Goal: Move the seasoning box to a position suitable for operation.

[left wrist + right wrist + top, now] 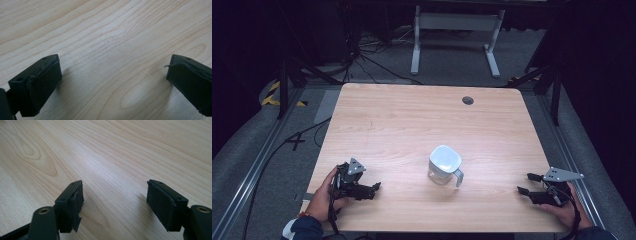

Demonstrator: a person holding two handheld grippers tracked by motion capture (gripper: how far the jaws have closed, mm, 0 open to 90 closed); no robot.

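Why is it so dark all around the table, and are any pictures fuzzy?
High view: light falls on the table while the room behind stays black; the jug casts a soft shadow. Left gripper view: near fingers blurry, faint shadows. Right gripper view: fingers sharper, pale sheen on the wood.

Light wooden table (412, 115) with a round cable hole (468, 100); grey carpeted floor (262, 150) strewn with black cables (377, 67); white desk frame (456, 35) set behind; surroundings dark.
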